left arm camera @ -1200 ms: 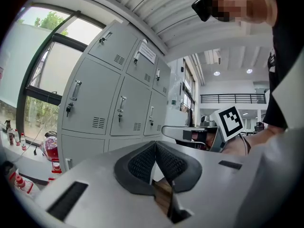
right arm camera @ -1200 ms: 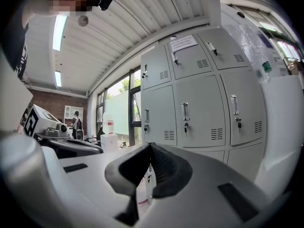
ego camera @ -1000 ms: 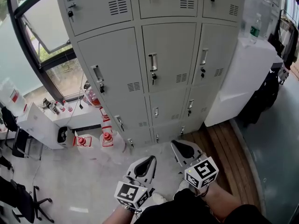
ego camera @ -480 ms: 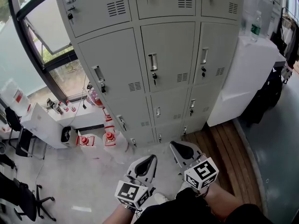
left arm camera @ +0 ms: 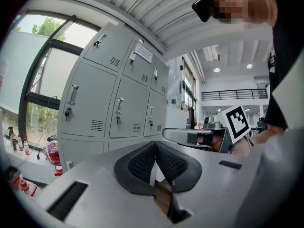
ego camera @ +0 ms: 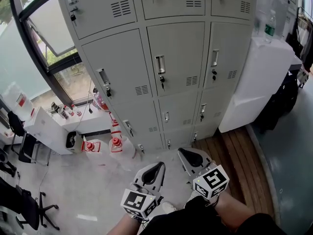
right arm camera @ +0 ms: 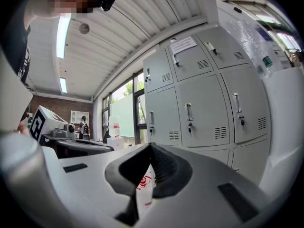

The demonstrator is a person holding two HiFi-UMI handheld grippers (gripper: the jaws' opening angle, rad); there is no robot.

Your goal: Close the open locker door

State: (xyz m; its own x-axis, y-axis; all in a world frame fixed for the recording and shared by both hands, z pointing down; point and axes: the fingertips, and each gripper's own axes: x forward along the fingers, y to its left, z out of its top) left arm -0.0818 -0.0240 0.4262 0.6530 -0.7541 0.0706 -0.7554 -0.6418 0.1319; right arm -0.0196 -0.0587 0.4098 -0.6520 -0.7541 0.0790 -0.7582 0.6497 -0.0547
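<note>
A bank of grey lockers (ego camera: 176, 62) fills the upper head view, and every door I can see lies flush; none stands visibly open. Each door has a metal handle (ego camera: 160, 64) with a key below. The lockers (left arm camera: 118, 108) show to the left of centre in the left gripper view, and the same lockers (right arm camera: 199, 108) stand to the right in the right gripper view. My left gripper (ego camera: 151, 173) and right gripper (ego camera: 193, 158) are held low, close to the body and well short of the lockers. Both are shut with nothing between the jaws (left arm camera: 154, 144) (right arm camera: 151, 146).
Water jugs with red caps (ego camera: 115, 143) stand on the floor at the lockers' left foot. A white cabinet (ego camera: 264, 77) with a bottle (ego camera: 269, 27) on top abuts the right side. A window, a white desk (ego camera: 44, 129) and office chairs (ego camera: 24, 204) are on the left.
The head view has drifted slightly, so the lockers sit a little lower and to the right. Both grippers stay where they were, still shut.
</note>
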